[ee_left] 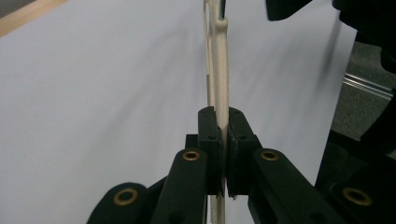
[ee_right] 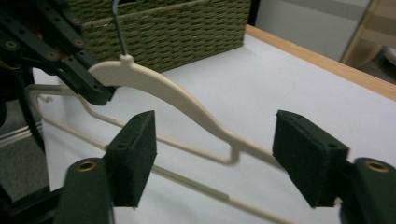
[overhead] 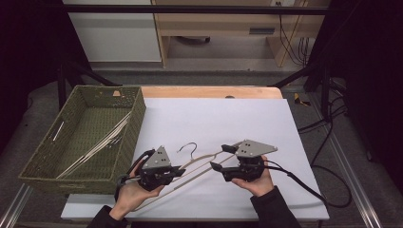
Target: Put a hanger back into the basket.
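one hanger (overhead: pixel 199 161), one basket (overhead: pixel 45 161), two grippers (overhead: pixel 178 170)

No legible text, label, brand, number or sign on any surface here.

black tools (overhead: pixel 178 169) with brass-ringed pivots, grey three-cornered plates, trailing black cables; dark sleeves at the wrists.

Cream hanger (overhead: pixel 199 164), green woven basket (overhead: pixel 135 121), white table cover (overhead: pixel 223 118), black tools.
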`<state>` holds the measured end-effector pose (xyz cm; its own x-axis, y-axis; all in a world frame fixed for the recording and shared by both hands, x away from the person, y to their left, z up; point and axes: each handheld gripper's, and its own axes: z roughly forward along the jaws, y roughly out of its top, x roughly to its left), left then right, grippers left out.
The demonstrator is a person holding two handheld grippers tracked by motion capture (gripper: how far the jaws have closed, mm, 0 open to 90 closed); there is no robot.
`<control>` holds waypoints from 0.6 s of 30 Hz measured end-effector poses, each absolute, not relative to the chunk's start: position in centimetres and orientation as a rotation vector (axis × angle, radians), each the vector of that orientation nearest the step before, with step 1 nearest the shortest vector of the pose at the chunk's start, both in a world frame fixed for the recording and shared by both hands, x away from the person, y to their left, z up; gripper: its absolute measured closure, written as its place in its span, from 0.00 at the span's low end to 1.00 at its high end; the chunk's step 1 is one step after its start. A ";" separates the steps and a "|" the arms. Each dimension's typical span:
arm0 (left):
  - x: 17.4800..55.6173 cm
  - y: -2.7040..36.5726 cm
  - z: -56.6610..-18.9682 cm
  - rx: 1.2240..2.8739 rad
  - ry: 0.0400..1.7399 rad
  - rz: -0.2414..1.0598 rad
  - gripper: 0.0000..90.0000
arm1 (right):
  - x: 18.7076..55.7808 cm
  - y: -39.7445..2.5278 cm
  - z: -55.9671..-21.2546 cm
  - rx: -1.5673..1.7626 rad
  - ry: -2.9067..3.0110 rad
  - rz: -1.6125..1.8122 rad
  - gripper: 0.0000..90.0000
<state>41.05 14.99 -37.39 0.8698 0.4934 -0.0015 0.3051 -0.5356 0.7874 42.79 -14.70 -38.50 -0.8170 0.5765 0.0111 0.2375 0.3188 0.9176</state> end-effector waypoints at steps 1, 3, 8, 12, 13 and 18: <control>41.0 15.2 -37.3 2.162 0.587 0.287 0.96 | 42.8 -15.1 -38.5 0.754 2.257 1.503 0.30; 41.1 15.5 -36.9 2.141 0.604 0.309 0.96 | 43.0 -16.0 -38.4 0.794 2.233 1.513 0.27; 40.6 16.3 -35.7 2.093 0.628 0.351 0.96 | 43.2 -18.1 -38.6 0.896 2.171 1.530 0.20; 40.1 16.7 -34.6 2.072 0.629 0.380 0.96 | 43.2 -19.1 -38.9 0.952 2.144 1.525 0.16; 39.9 16.9 -34.4 2.066 0.626 0.387 0.96 | 43.2 -19.3 -39.0 0.958 2.139 1.521 0.15; 39.8 17.6 -32.5 2.056 0.624 0.427 0.96 | 43.1 -20.4 -39.3 1.003 2.102 1.512 0.11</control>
<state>39.81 17.63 -32.53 0.8118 0.5811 0.0572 0.2640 -0.4526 0.8518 43.06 -20.36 -39.34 -0.6819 0.7230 0.1108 0.3350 0.1741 0.9260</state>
